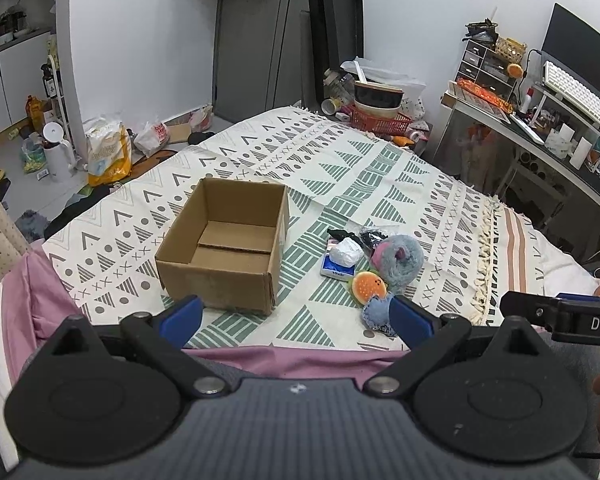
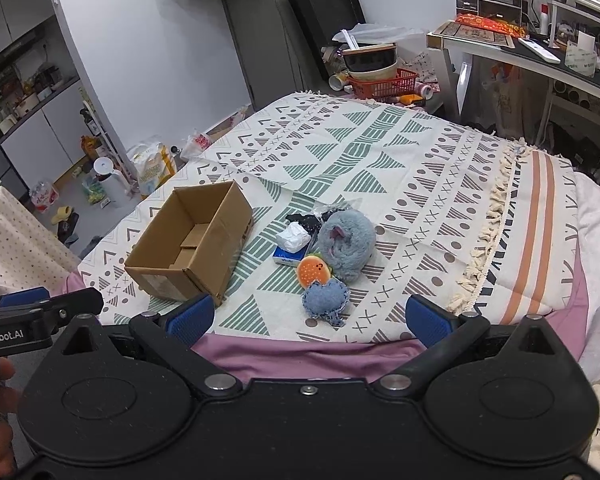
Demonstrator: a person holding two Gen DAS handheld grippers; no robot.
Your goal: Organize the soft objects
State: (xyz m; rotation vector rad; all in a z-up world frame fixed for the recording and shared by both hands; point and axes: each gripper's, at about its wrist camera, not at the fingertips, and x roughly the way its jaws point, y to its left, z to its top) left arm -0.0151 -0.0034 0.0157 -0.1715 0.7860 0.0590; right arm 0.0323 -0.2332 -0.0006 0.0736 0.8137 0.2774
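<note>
Both tools are spread wide and hold nothing: the left tool (image 1: 296,320) and the right tool (image 2: 310,316) hover over the near edge of the bed (image 2: 340,152). On its patterned blanket an open cardboard box (image 2: 188,252) stands with nothing in it. Just to its right lies a cluster: grey plush toy (image 2: 346,246), burger plush (image 2: 313,269), denim heart cushion (image 2: 325,298), tissue pack (image 2: 292,242).
</note>
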